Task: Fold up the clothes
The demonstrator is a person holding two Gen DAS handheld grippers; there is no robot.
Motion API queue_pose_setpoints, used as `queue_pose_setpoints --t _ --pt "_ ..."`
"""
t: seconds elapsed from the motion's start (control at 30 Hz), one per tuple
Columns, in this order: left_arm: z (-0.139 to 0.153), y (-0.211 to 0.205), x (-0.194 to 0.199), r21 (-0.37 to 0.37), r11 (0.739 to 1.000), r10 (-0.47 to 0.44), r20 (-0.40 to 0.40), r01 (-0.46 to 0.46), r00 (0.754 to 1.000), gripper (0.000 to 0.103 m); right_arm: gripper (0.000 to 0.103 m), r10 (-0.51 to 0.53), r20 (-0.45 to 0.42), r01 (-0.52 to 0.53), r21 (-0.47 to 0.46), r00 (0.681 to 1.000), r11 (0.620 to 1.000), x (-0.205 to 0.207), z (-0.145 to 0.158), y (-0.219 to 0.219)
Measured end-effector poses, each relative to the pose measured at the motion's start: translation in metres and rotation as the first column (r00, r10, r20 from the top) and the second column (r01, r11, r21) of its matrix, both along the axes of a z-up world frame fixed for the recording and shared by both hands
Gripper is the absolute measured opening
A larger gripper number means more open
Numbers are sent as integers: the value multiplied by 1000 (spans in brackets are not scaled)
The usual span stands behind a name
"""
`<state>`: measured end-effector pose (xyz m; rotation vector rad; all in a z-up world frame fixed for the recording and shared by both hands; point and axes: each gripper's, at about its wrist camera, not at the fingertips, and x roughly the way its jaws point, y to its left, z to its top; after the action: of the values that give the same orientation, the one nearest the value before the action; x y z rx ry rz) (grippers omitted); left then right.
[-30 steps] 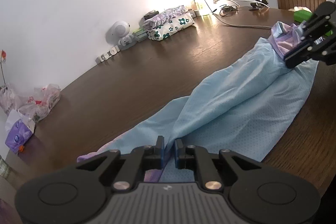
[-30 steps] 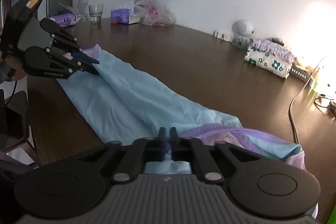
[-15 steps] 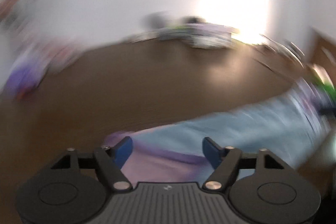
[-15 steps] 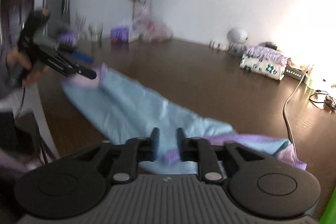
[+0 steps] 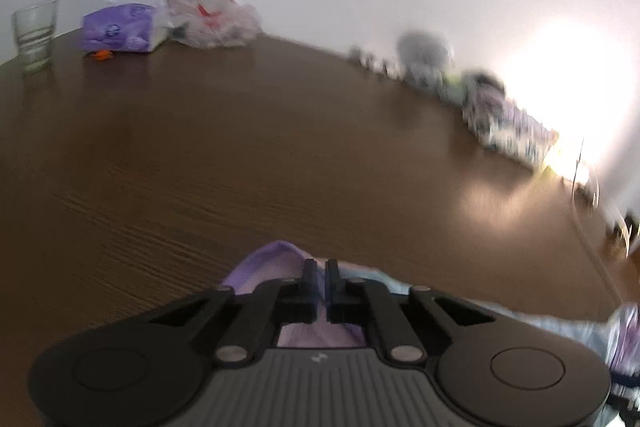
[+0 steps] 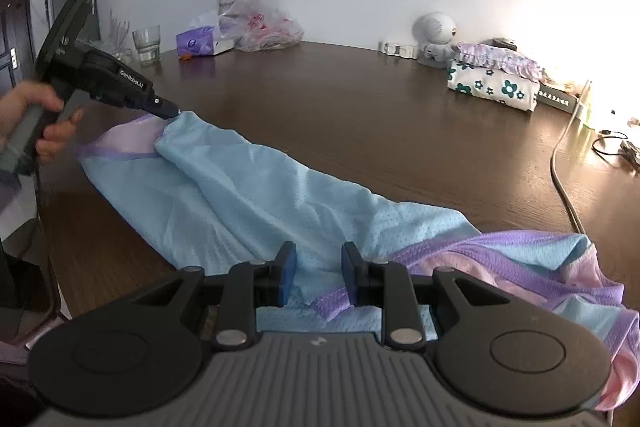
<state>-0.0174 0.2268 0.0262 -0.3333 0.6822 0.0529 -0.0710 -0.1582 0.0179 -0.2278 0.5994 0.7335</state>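
The garment (image 6: 256,195), a light blue mesh piece with purple trim, lies stretched lengthwise across the dark wooden bench (image 6: 360,115), laid out long so its ends can be brought together for a fold. Each end is attended by one gripper, which is why they sit well apart.

The left gripper (image 6: 170,113), held in a person's hand (image 6: 28,123), has its fingers pinched tight on the purple-edged end of the cloth. In its own wrist view the fingers (image 5: 309,269) stand almost together with purple fabric showing between and around them. That grip looks meant to lift or carry this end over.

The right gripper (image 6: 316,269) hovers over the other end, where the purple waistband or hem bunches up beside pink lining. Its blue-padded fingers (image 6: 289,267) stand narrowly apart with a strip of purple trim lying between them, but the pads do not seem to press on it. It appears poised to take a new hold on that edge, so both ends would be secured before folding.

A folded flowered cloth (image 6: 492,83) rests near the wall, well clear of the work, likely a finished piece set aside.
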Motion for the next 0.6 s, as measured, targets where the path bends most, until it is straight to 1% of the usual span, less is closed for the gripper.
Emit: queue_pose_setpoints --t 0.03,0.1,0.2,0.3,0.33,0.37,0.4,0.43,0.47,0.53,0.57,0.6 --pt "-1 1 -2 -18 1000 15 24 -15 1000 0 25 -4 0 4 2 1000 1000 -1 0 0" --pt "-1 3 -2 -27 998 56 54 -54 997 0 26 -2 10 2 -3 1000 1000 -3 0 1" --pt "0 7 1 -20 996 92 63 -91 994 0 26 0 24 0 -4 1000 1000 -6 4 2" --pt "6 10 -4 -62 992 110 49 -107 993 1 26 -11 32 11 11 999 1000 -7 9 -1" --pt "9 11 -7 -63 992 110 38 -107 993 7 27 -11 34 11 13 999 1000 -8 9 -1" --pt "12 11 -10 -59 993 106 28 -104 994 22 30 -12 37 11 14 999 1000 -8 9 -2" --pt "14 7 -12 -32 995 92 23 -91 996 30 31 -14 36 14 14 999 1000 -8 9 -2" --pt "16 3 -14 -2 997 75 21 -75 997 46 33 -11 30 11 14 999 1000 -8 8 -2" --pt "16 -3 -15 37 998 52 29 -53 998 49 34 -7 25 7 13 1000 1000 -8 7 -1" --pt "14 -15 -12 100 995 11 24 -13 1000 48 34 -1 19 0 6 1000 1000 -9 4 1" --pt "12 -19 -9 125 992 -2 15 0 1000 45 34 2 18 -3 4 1000 1000 -9 3 2" --pt "9 -20 -4 128 992 11 -14 -9 1000 39 34 6 18 -6 3 1000 1000 -9 2 3"
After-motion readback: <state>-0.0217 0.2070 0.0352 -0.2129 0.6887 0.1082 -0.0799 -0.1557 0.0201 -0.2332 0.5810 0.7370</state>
